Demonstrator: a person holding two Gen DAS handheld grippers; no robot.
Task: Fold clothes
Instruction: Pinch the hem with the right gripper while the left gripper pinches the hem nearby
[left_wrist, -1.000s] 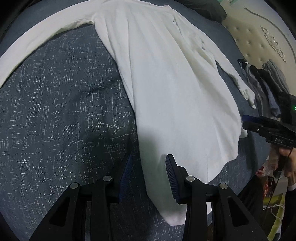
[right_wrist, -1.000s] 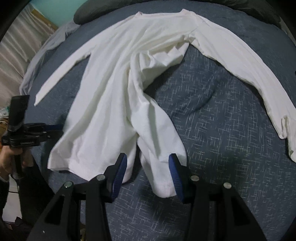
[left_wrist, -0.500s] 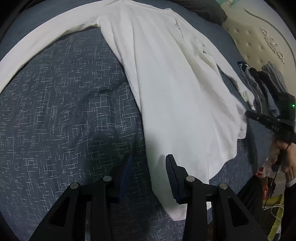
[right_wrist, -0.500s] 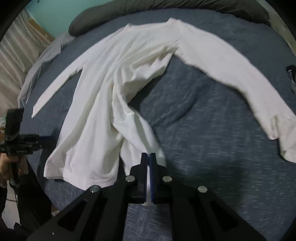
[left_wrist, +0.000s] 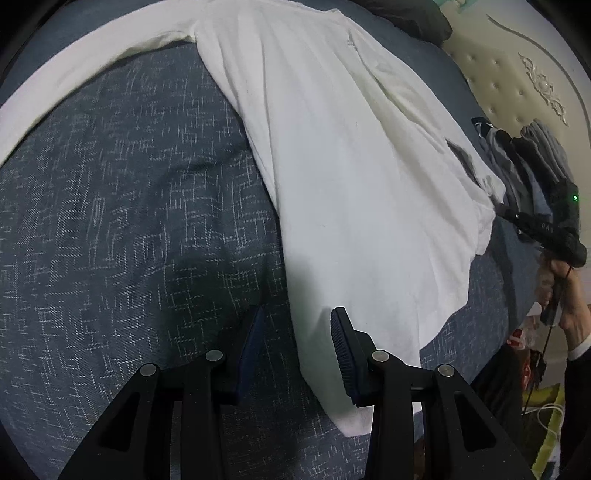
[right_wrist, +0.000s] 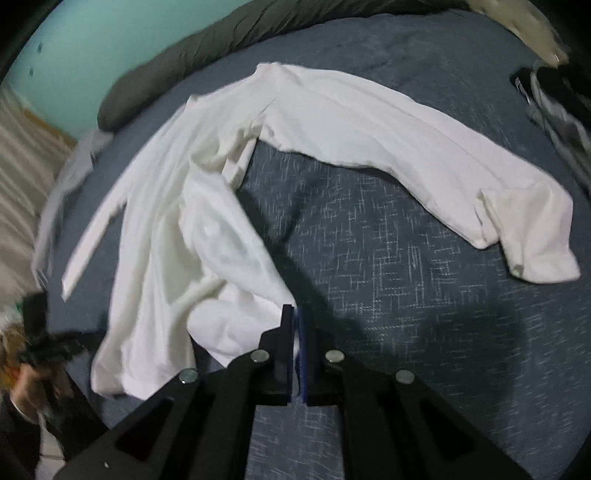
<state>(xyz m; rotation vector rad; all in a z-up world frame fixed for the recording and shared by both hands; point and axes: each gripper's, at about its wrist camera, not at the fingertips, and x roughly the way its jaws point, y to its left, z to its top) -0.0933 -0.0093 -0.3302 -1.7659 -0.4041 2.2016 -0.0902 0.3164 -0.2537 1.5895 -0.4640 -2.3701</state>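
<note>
At lower centre, the right gripper (right_wrist: 296, 334) has its jaws clamped on the hem of a white long-sleeved cotton shirt (right_wrist: 229, 236) spread across the blue-grey patterned bed (right_wrist: 406, 280). The left gripper (left_wrist: 297, 354) has half-open jaws straddling the shirt's edge, gripping nothing. No legible writing.

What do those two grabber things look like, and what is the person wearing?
Both are black. The left gripper has two angled fingers with ribbed dark blue pads and round silver bolts. The right gripper has the same black fingers, blue pads and bolts. A thin black cable hangs by one hand, with a dark sleeve over a white cuff.
</note>
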